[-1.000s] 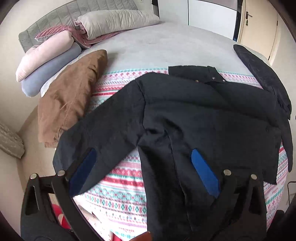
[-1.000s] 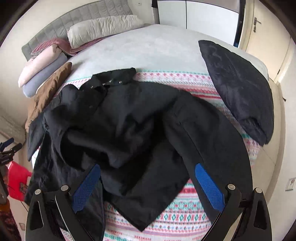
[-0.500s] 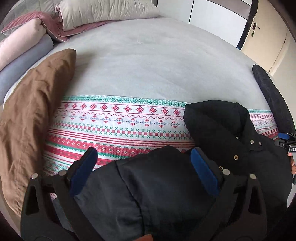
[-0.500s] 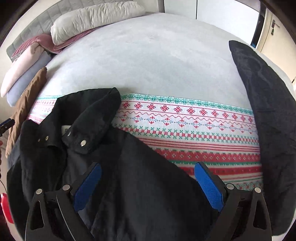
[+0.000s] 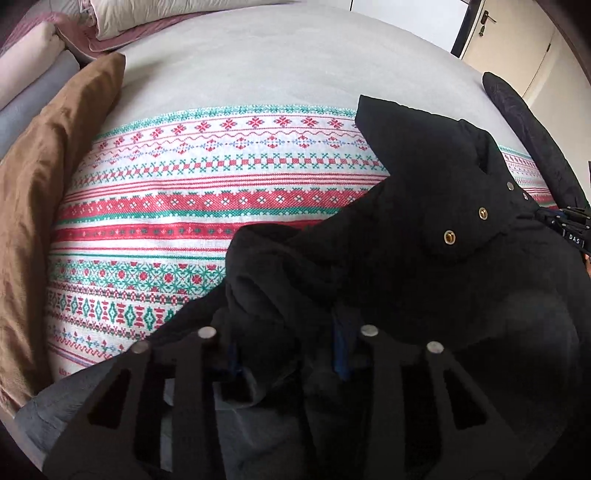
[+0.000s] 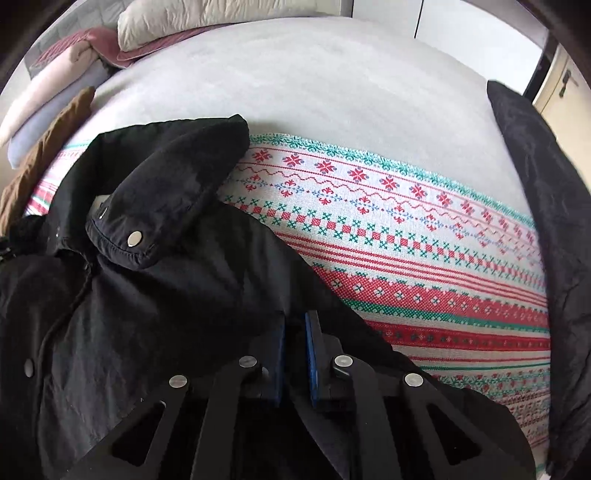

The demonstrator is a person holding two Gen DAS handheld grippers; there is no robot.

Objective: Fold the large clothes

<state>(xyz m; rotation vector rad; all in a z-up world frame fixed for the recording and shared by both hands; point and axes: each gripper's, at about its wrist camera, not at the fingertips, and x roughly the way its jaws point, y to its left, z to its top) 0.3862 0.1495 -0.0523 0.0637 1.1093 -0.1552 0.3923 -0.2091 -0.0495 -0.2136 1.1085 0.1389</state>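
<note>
On a patterned blanket, the black jacket is lying bunched as the left gripper is closing around a shoulder fold, while the right gripper is clamping the opposite shoulder.

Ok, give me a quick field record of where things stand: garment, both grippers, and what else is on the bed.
garment: black jacket, spread collar-up on the patterned blanket
left gripper: jaws closing, bunched jacket fabric between them
right gripper: shut on jacket shoulder fabric
collar: snaps visible, lying across the blanket's upper band
left of jacket: brown garment
right of jacket: dark garment
head of bed: stacked pillows
fold: not yet made
</note>
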